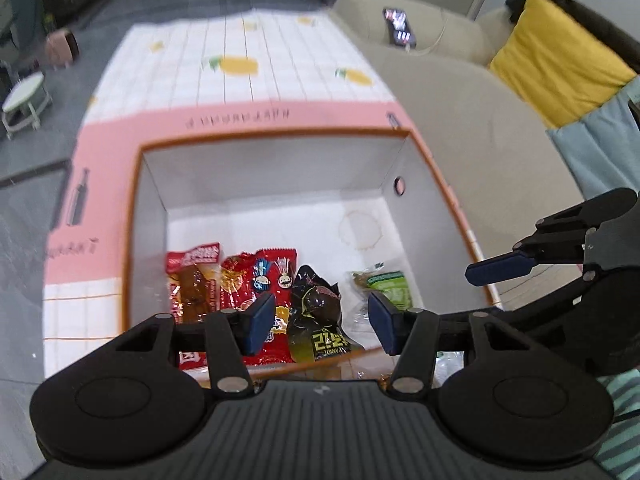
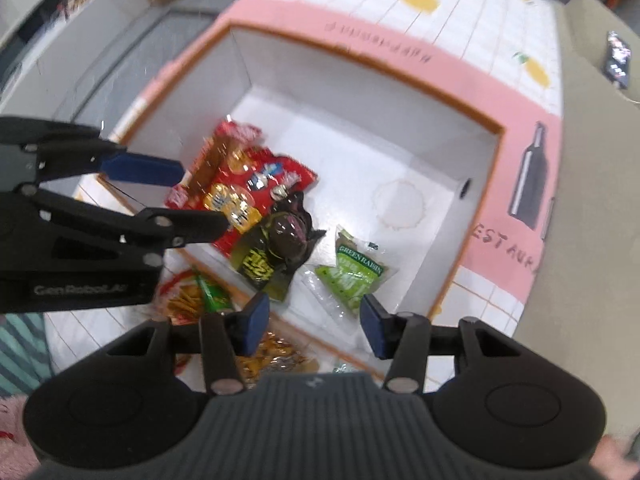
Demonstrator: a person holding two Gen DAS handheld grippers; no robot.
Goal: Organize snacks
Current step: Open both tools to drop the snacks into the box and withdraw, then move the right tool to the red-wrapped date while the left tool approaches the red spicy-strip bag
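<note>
A white box with an orange rim (image 1: 276,135) (image 2: 362,60) stands on a pink and white cloth. On its floor lie a brown snack bar packet (image 1: 194,276), a red packet (image 1: 260,276) (image 2: 248,184), a black packet (image 1: 316,308) (image 2: 280,244) and a green raisin packet (image 1: 390,286) (image 2: 354,280). Above the box's near side my left gripper (image 1: 322,322) (image 2: 192,196) hangs open with nothing between its pads. My right gripper (image 2: 314,324) (image 1: 492,292) is open too, empty, above the green raisin packet.
Two more snack packets lie on the cloth outside the box's near wall: an orange and green one (image 2: 194,296) and a golden one (image 2: 272,354). A beige sofa (image 1: 448,92) with a yellow cushion (image 1: 560,56) and a phone (image 1: 400,28) borders the right.
</note>
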